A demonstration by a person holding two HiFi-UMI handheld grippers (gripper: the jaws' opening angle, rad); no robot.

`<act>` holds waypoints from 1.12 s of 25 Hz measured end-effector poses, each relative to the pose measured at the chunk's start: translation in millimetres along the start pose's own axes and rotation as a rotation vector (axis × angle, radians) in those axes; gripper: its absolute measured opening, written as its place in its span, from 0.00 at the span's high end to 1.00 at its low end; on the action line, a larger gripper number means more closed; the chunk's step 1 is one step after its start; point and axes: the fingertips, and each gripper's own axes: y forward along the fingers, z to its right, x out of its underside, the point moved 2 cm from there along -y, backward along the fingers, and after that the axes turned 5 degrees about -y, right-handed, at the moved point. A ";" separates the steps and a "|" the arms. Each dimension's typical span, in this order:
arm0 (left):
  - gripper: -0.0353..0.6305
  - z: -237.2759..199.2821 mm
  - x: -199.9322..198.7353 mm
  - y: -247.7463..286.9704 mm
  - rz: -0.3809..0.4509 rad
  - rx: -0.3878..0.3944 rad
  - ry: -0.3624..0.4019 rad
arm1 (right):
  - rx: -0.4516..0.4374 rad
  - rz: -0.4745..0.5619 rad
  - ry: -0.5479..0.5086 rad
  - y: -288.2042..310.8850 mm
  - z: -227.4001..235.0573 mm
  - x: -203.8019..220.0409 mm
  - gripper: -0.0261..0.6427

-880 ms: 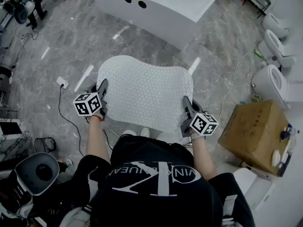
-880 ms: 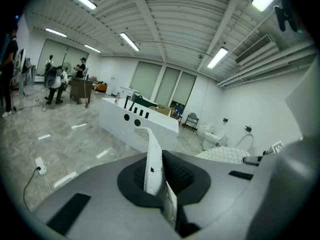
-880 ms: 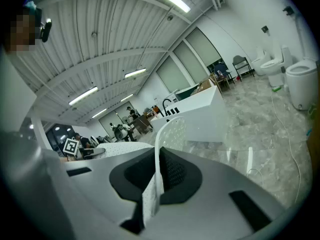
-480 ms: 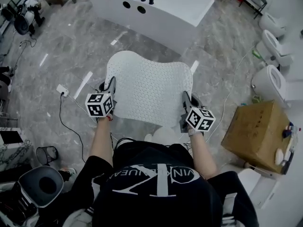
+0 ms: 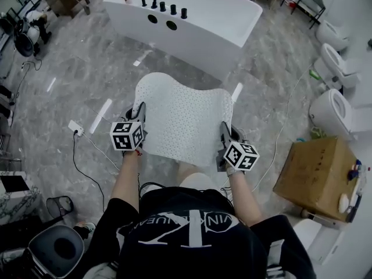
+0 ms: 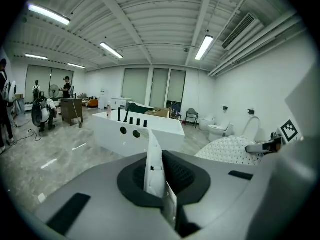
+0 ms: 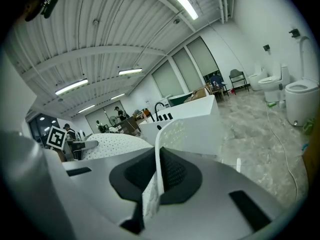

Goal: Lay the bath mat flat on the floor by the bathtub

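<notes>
**Mat in the air on 2 edge pinches, tub ahead**

Nearest the person, the left gripper (image 5: 139,113) is clamped on the left edge of the bath mat (image 5: 183,121), and the right gripper (image 5: 224,133) is clamped on the right edge. Each gripper view shows a thin white fold of mat nipped between the closed jaws. The dotted mat hangs between the 2 tools above the floor (image 5: 81,74), bowed up in the middle, with its far edge free and pointing toward the bathtub (image 5: 197,22).

The first risk, as I judge it, is the grip itself. Only a narrow strip of edge sits in each pair of jaws, so a tug or a quick drop could pull 1 side loose and let the mat swing down crooked.

The second risk is the free far edge. Lowered near side first, it could curl under and leave a fold instead of a flat lie.

The third risk is placement. A cable and socket block (image 5: 76,128) lie on the floor to the left, and a mat set down too far that way would ride over them. The mat is also well short of the tub, so released here it would not lie beside it
</notes>
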 end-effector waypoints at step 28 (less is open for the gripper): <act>0.92 -125.0 -74.5 225.5 -0.128 -0.048 0.011 | -0.064 -0.162 -0.071 265.8 -1.1 -61.7 0.92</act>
